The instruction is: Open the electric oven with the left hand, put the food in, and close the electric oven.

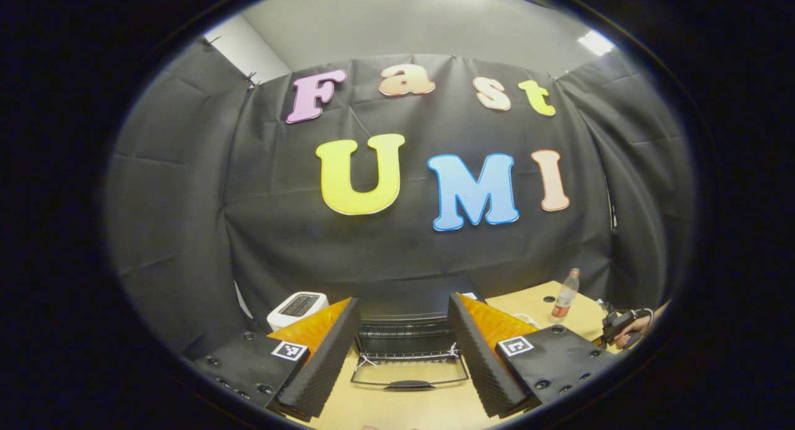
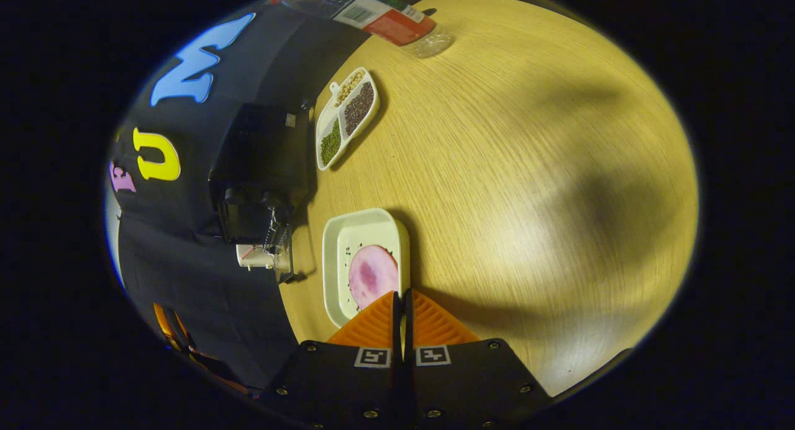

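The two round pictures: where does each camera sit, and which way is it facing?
Left gripper view: rides on the left tool, open, facing level at the open oven against the cloth wall; a hand shows far right.
Right gripper view: rides on the right tool, fingers together, looking down at ham in a white tray.
Shared: oven, bottle, table.

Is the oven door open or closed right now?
Open. In the left gripper view the oven door lies folded down flat on the table, handle toward the camera, and the wire rack inside shows.
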A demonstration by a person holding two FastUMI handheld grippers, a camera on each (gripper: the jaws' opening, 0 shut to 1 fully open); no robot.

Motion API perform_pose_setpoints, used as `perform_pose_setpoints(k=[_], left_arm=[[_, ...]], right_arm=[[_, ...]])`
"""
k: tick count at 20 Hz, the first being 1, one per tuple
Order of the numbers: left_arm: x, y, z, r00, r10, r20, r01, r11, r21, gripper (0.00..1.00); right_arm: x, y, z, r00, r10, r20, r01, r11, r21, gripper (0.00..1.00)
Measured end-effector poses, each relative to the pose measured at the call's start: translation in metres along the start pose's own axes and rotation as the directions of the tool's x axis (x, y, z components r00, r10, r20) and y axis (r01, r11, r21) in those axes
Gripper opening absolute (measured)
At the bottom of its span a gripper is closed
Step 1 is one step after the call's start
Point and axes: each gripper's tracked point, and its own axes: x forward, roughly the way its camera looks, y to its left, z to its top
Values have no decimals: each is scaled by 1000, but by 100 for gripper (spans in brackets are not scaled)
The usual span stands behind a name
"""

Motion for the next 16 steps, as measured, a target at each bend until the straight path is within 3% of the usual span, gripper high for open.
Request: perform_pose_setpoints(k=[4, 8, 16], left_arm=[[6, 3, 2, 1000, -2, 4, 2, 1000, -9, 95], [11, 8, 5, 1000, -12, 11, 12, 1000, -11, 96], [14, 39, 17, 998, -31, 56, 32, 999, -20, 100]], right_arm=[[-5, 3, -4, 998, 55, 42, -57, 997, 58, 1], [-8, 23, -15, 993, 83, 80, -87, 995, 43, 0], [-5, 114, -49, 973, 167, 160, -168, 986, -7, 1]])
